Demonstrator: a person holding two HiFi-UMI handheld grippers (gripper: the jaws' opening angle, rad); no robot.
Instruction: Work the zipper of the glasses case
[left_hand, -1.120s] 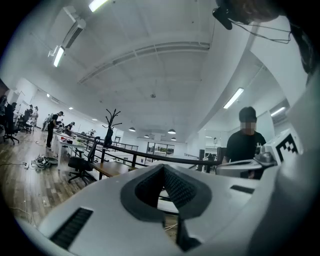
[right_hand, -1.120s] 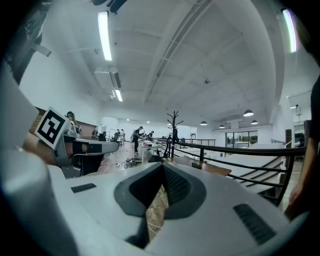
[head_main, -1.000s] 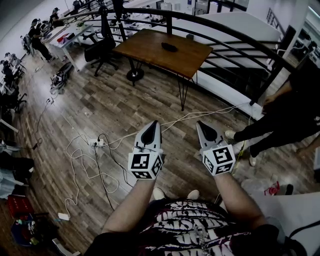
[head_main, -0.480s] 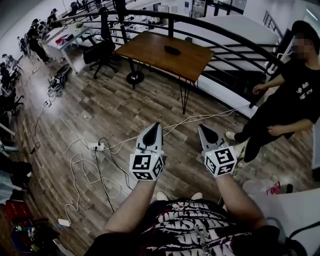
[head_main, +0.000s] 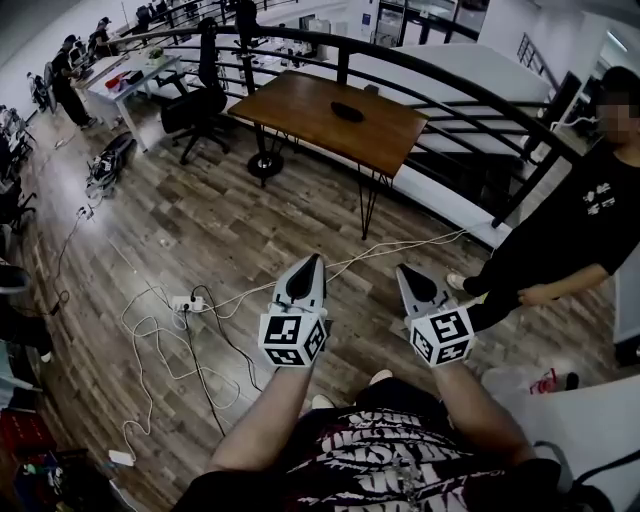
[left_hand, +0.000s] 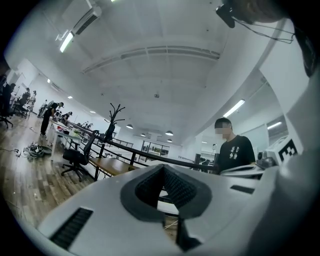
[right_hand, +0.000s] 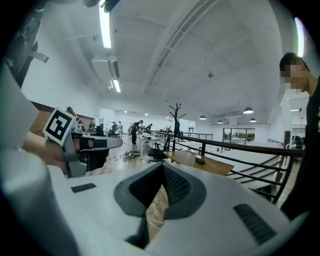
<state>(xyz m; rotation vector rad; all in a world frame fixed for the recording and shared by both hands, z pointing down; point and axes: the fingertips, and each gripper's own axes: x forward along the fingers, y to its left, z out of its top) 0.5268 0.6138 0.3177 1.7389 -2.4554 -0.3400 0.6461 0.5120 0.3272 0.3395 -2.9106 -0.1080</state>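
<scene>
- Left gripper (head_main: 314, 262): jaws closed, empty.
- Right gripper (head_main: 402, 272): jaws closed, empty.
- Case (head_main: 347, 112) lies on the table (head_main: 300, 100), well apart from both, ahead.

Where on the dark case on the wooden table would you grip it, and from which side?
I would grip the case across its short width, coming from above: it lies flat on the table, oblong, with bare wood all round. Its zipper is too small to see. The left tongs and right tongs are shut, empty and far from it.
</scene>
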